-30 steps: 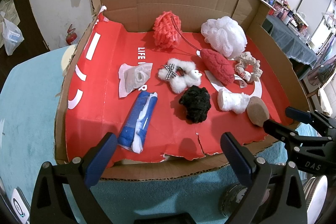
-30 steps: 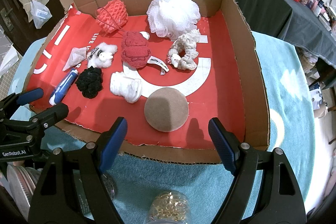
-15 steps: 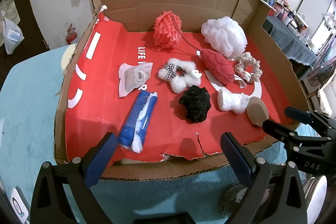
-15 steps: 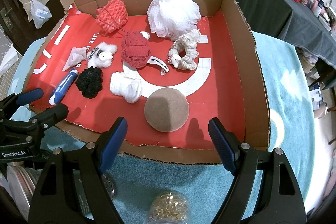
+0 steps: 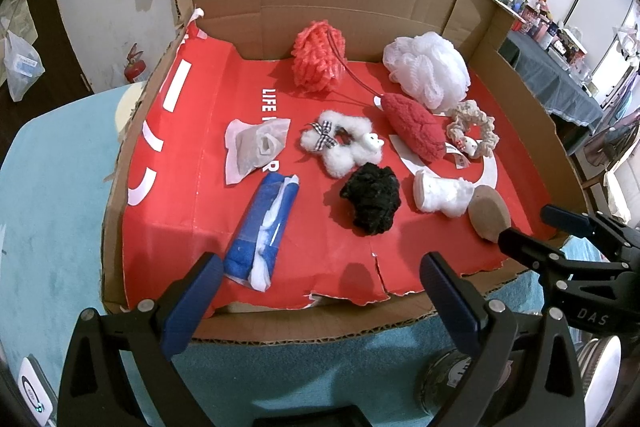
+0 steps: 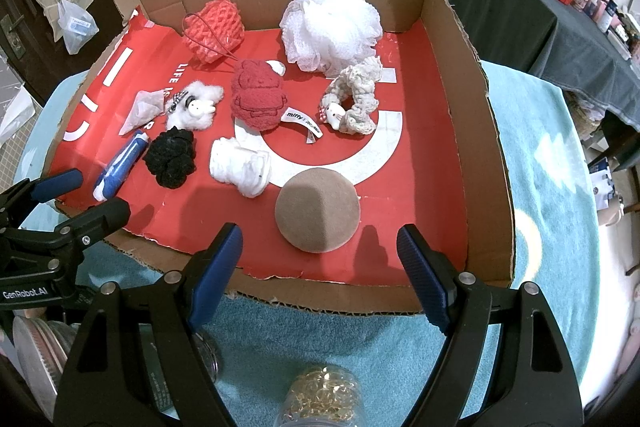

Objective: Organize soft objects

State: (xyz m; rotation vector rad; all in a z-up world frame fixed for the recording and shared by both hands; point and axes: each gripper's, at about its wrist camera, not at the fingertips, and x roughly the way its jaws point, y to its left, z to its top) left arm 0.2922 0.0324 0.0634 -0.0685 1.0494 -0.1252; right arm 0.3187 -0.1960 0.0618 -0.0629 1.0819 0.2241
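While both tongs hang over the near edge of the box with nothing in them, the left gripper has its jaws spread wide and empty, and the right gripper is just as wide, also holding nothing; each shows up at the edge of the other's view. Straight ahead of the right one, nearest, is the brown round pad, with the white sock-like piece just left of it and the black scrunchie left again. Ahead of the left one lies the blue-and-white roll, with the crumpled mesh pouch behind it. Mid-box: white fluffy scrunchie with a checked bow, red plush with its tag, cream scrunchie. At the back wall: coral bath pouf and white mesh pouf. All of them lie loose on the red liner of the cardboard box, apart from each other or barely touching, no stack or clear grouping by kind or colour. The box sits on a teal cloth; a jar of gold rings stands below the right gripper, outside the box. Progress, as a judgement: everything soft is inside the box, which fits either items already gathered there or items laid out waiting to be sorted elsewhere; the pictures don't settle which. No other container or target spot is visible.
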